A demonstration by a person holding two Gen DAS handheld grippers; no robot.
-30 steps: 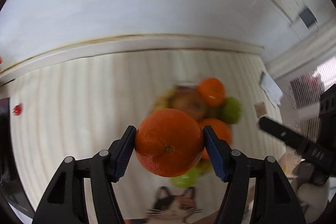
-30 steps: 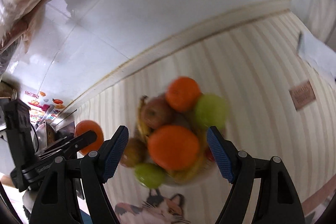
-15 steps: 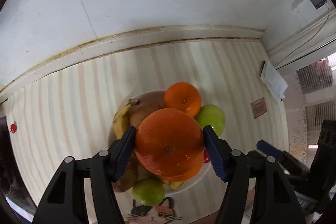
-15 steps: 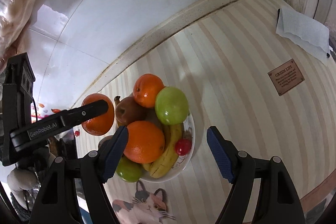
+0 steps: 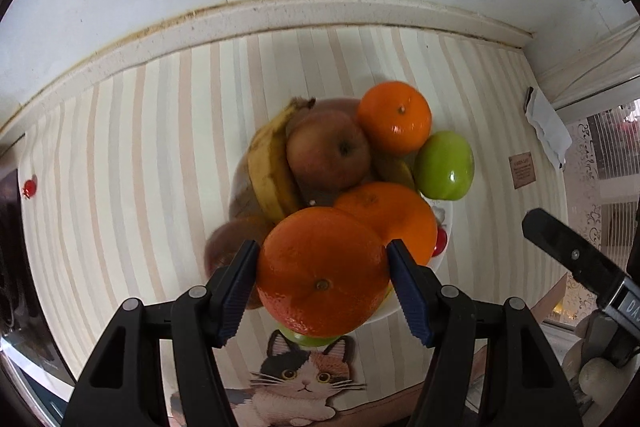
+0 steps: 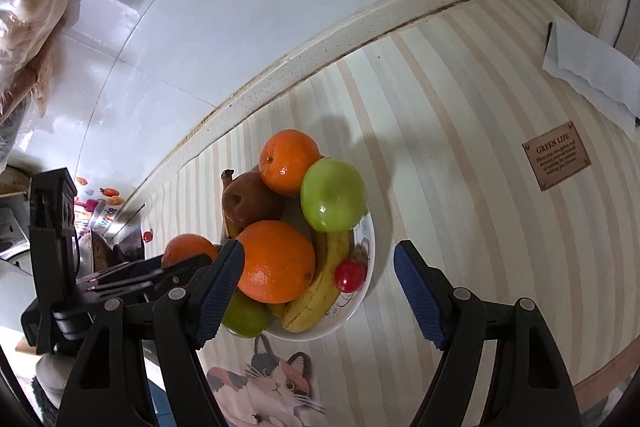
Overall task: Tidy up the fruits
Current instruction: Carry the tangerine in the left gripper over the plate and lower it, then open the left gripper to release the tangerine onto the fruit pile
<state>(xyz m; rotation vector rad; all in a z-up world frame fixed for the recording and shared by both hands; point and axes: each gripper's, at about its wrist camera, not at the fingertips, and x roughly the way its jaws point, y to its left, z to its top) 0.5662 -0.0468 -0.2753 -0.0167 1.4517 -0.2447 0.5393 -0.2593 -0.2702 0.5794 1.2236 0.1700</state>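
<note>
One large round orange (image 5: 322, 275) was pinched between the left gripper's (image 5: 322, 281) blue pads, above the white ceramic plate (image 6: 370, 247) heaped with fruit. Right gripper (image 6: 318, 285) hung spread, empty. Judgement: lower slowly onto a stable hollow, release gently; the pile looked prone to rolling.

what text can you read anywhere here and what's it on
"GREEN LIFE": heading on the brown label on the striped mat; the smaller lines beneath are too small to read.
"DA": cut-off letters on the right hand-held gripper, seen from the left wrist.
No other text is readable.
</note>
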